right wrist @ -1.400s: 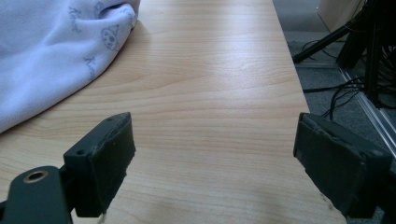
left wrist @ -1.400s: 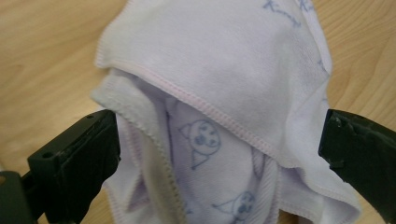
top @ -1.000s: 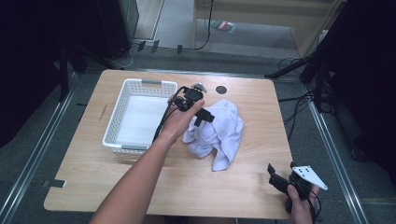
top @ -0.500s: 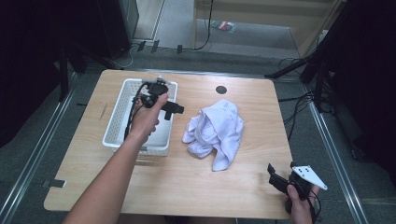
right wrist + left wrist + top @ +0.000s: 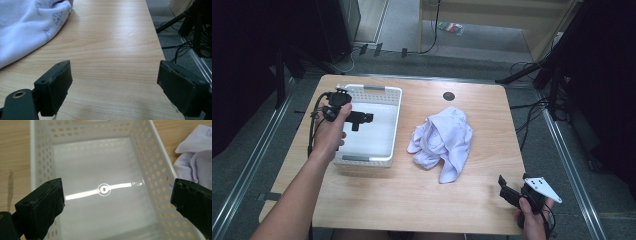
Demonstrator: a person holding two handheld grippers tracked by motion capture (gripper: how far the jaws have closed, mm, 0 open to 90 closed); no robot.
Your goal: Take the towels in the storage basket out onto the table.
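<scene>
High view: wooden table (image 5: 377, 200) carries a white perforated basket (image 5: 389, 122) on its left half and a crumpled pale lilac cloth (image 5: 442, 142) near the centre, the two apart with bare wood between. A small dark round mark (image 5: 448, 95) sits on the tabletop beyond the cloth. Cables (image 5: 532, 107) and dark stands lie on the floor off the table's right edge.

Left gripper (image 5: 364, 118) is held over the basket's interior, jaws set wide apart with nothing between them. Left gripper view: the basket's glossy floor lies straight ahead between the two jaws, a bright light streak across it; the basket's side wall runs past the right-hand jaw, and the cloth lies beyond that wall, outside the jaw on that side.

Right gripper (image 5: 508, 195) rests at the table's near right corner, jaws wide apart and empty. Right gripper view: bare wood between the jaws; the cloth's edge, printed with small figures, lies ahead of and beyond the left-hand jaw, not touching it. Nothing stands between either gripper and the cloth.

Change from 0.5 s ago: left gripper has shifted further toward the basket's left rim, away from the cloth. Cloth, basket and right gripper are unchanged.
</scene>
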